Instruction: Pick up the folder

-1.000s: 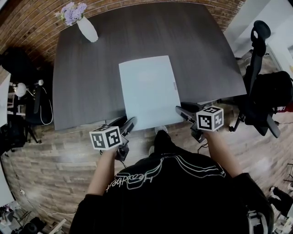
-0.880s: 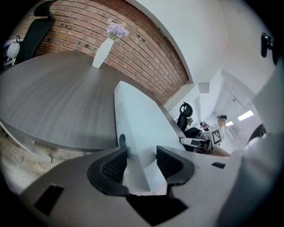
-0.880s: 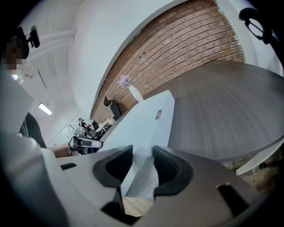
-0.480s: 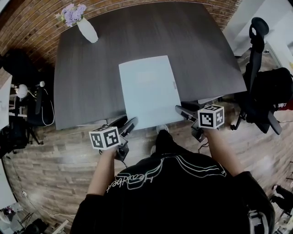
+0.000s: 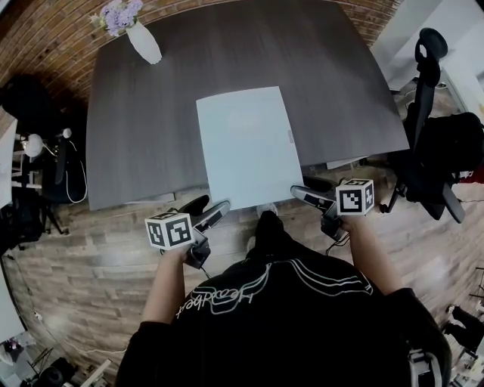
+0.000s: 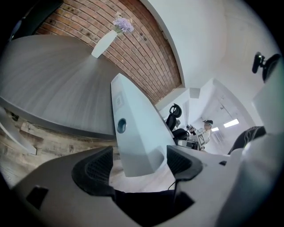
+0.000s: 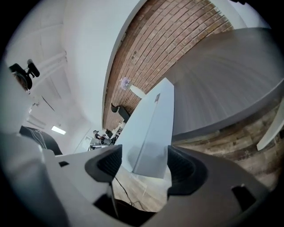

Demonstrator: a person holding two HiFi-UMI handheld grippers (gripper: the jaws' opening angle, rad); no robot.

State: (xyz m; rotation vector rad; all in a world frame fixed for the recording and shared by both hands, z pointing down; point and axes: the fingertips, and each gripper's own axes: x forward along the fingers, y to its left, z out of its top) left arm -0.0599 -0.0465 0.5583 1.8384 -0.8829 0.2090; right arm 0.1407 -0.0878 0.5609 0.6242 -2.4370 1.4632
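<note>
Dark grey table [image 5: 151,128] is taking up most of the head view, with a brick wall [image 5: 45,38] running behind it and wood floor [image 5: 91,257] showing below. Person in a black top [image 5: 280,317] is standing at the near edge. Black office chair [image 5: 435,151] is sitting off the table's right side.

Light blue folder [image 5: 246,143] is lying flat mid-table, its near end overhanging the table edge toward the person.

Left gripper [image 5: 212,205] is sitting at the folder's near-left corner. Its jaws are opening, with the corner between them and both pads standing clear of it, so it is gripping nothing.

Right gripper [image 5: 302,187] is doing the same at the near-right corner: jaws opening, folder corner between them, gap showing on both sides, nothing gripped.

White vase [image 5: 144,44] with pale purple flowers [image 5: 119,13] is standing at the far-left corner of the table, well apart from the folder.
</note>
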